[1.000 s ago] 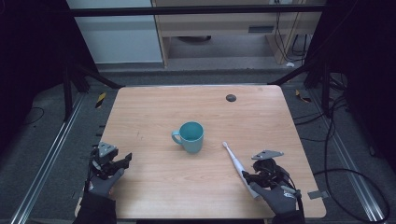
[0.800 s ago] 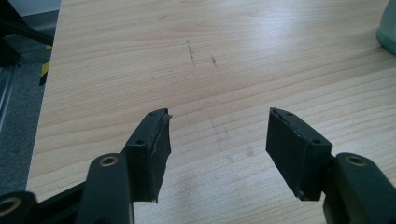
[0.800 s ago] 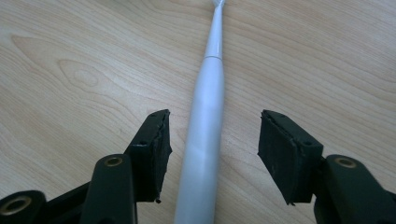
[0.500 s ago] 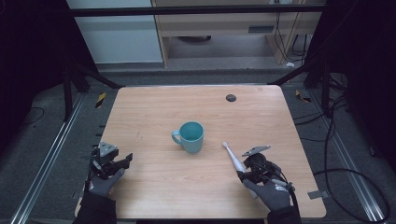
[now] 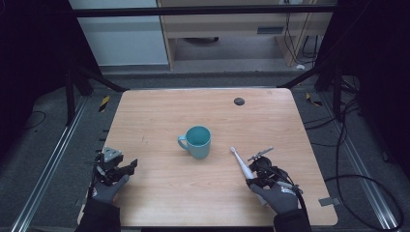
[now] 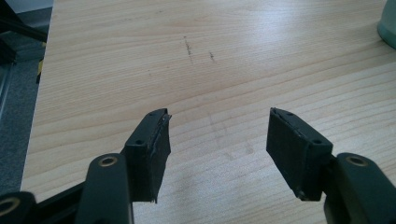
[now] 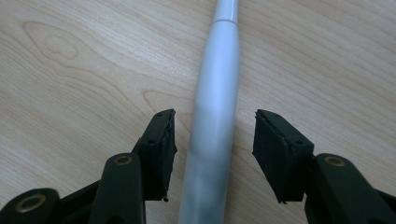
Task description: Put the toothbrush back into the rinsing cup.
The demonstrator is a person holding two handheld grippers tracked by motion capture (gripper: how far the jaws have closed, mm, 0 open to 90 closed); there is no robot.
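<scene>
A teal mug (image 5: 197, 141) stands upright near the middle of the wooden table (image 5: 159, 116); its edge (image 6: 388, 25) shows at the far right of the left gripper view. A white electric toothbrush (image 5: 241, 165) lies flat to the mug's right. My right gripper (image 5: 254, 177) is open and low over the toothbrush handle (image 7: 212, 130), one jaw on each side with a gap on both. My left gripper (image 5: 126, 170) rests open at the table's front left, with bare wood between its jaws (image 6: 217, 135).
A small dark round disc (image 5: 239, 101) lies near the table's far right corner. A black frame, cables and a cabinet stand beyond the far edge. Faint pencil marks (image 6: 198, 49) cross the wood ahead of the left gripper.
My right gripper has moved forward and left along the toothbrush, and now straddles its handle. The left gripper, mug and toothbrush have stayed put.
</scene>
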